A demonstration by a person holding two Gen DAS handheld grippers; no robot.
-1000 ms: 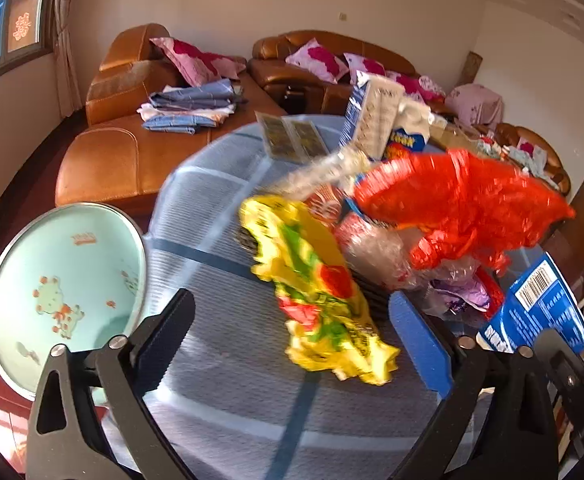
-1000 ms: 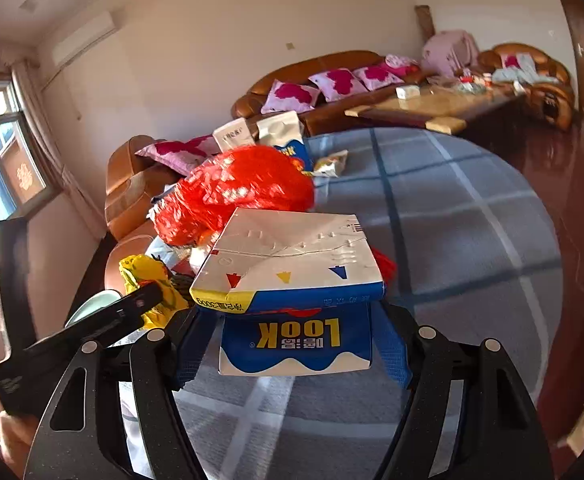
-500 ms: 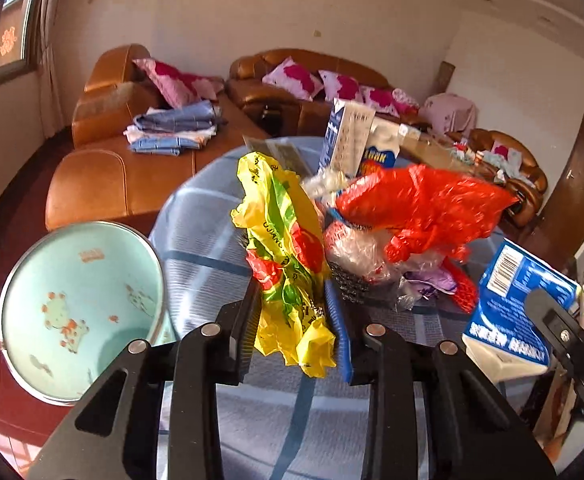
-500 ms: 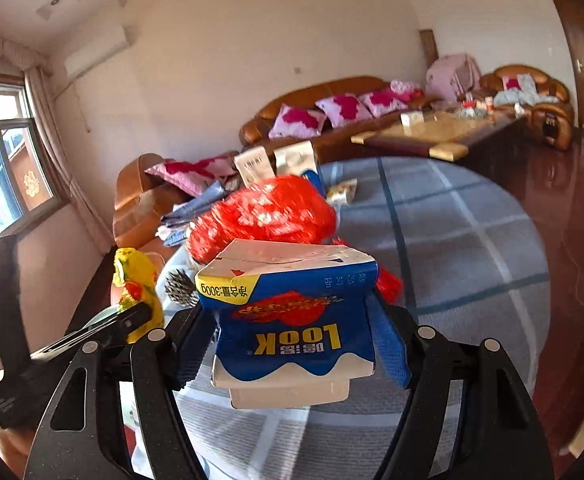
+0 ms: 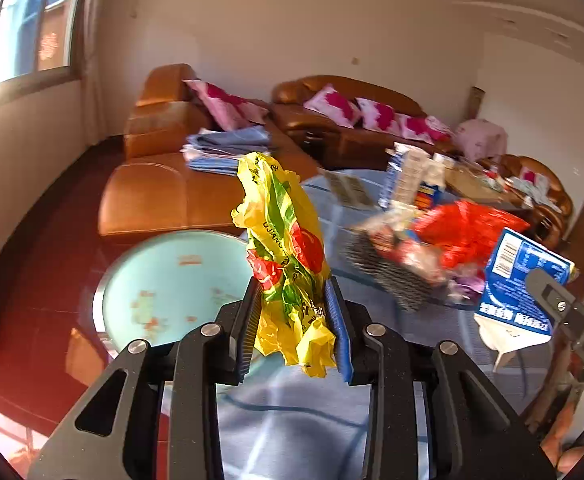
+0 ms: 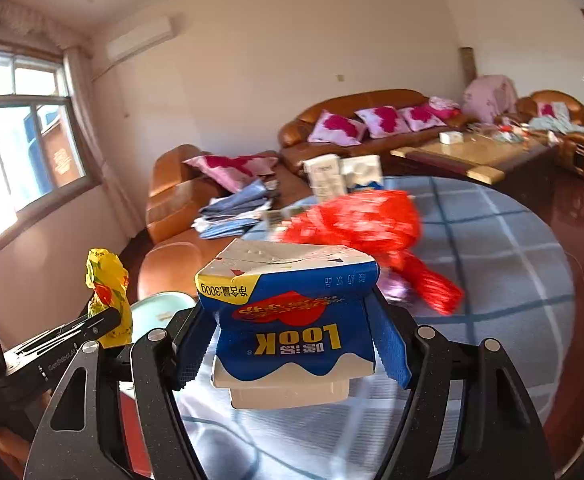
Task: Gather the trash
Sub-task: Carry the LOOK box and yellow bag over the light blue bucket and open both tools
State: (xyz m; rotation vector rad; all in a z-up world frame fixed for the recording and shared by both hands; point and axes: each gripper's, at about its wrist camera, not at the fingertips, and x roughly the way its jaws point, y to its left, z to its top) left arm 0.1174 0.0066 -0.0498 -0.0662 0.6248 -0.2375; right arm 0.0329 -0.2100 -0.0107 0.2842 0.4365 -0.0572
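My left gripper (image 5: pixel 294 320) is shut on a crumpled yellow snack wrapper (image 5: pixel 283 256), lifted clear of the table; the same wrapper (image 6: pixel 105 292) shows at the left of the right wrist view. My right gripper (image 6: pixel 292 344) is shut on a blue and white milk carton (image 6: pixel 292 312) marked LOOK, held upside down above the table; in the left wrist view this carton (image 5: pixel 520 284) hangs at the right. A red plastic bag (image 5: pixel 468 228) lies with other wrappers on the round table (image 5: pixel 304 420) with its blue checked cloth.
A round light-blue bin lid (image 5: pixel 171 280) sits low to the table's left. Two upright cartons (image 6: pixel 344 176) stand at the table's far side. Brown leather sofas (image 5: pixel 159 184) with pink pillows and folded cloths stand behind; a wooden coffee table (image 6: pixel 472 156) is at the right.
My left gripper closed on the yellow wrapper and lifted it off the table toward the left. My right gripper rose with the carton and tilted it.
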